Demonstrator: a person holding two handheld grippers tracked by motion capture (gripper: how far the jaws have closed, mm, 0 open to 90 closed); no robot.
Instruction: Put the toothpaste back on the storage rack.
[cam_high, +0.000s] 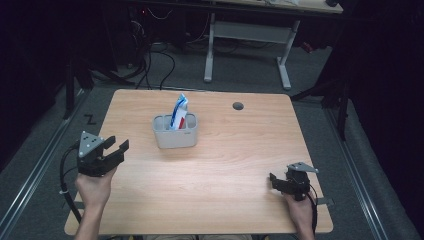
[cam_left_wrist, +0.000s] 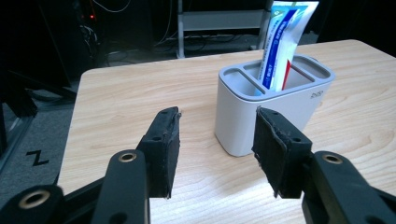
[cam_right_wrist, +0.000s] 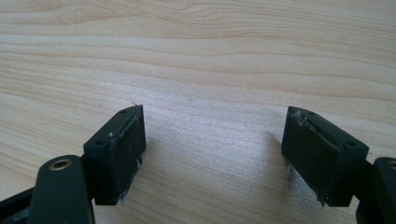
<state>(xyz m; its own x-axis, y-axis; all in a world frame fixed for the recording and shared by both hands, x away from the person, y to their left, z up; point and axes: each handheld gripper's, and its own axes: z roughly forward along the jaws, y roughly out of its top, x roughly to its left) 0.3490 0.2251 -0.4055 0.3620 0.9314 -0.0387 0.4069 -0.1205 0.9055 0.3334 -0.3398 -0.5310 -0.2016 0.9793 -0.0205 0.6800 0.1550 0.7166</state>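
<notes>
A grey compartmented holder (cam_high: 175, 132) stands upright near the middle of the wooden table (cam_high: 240, 150), with a blue, white and red toothpaste tube (cam_high: 179, 112) sticking out of its middle slot. My left gripper (cam_high: 117, 145) hovers at the table's left edge, open and holding nothing, pointed toward the holder (cam_left_wrist: 271, 105) and the tube (cam_left_wrist: 282, 39), which lie a short way ahead of its fingertips (cam_left_wrist: 164, 140). My right gripper (cam_high: 274, 178) rests low near the front right corner, open over bare wood, with nothing between its pads (cam_right_wrist: 123, 149).
A round grey grommet (cam_high: 238, 106) sits in the tabletop at the back right. Beyond the table are a white desk frame (cam_high: 247, 40), cables on the grey floor and dark surroundings. A metal rail (cam_high: 35, 170) runs along the left side.
</notes>
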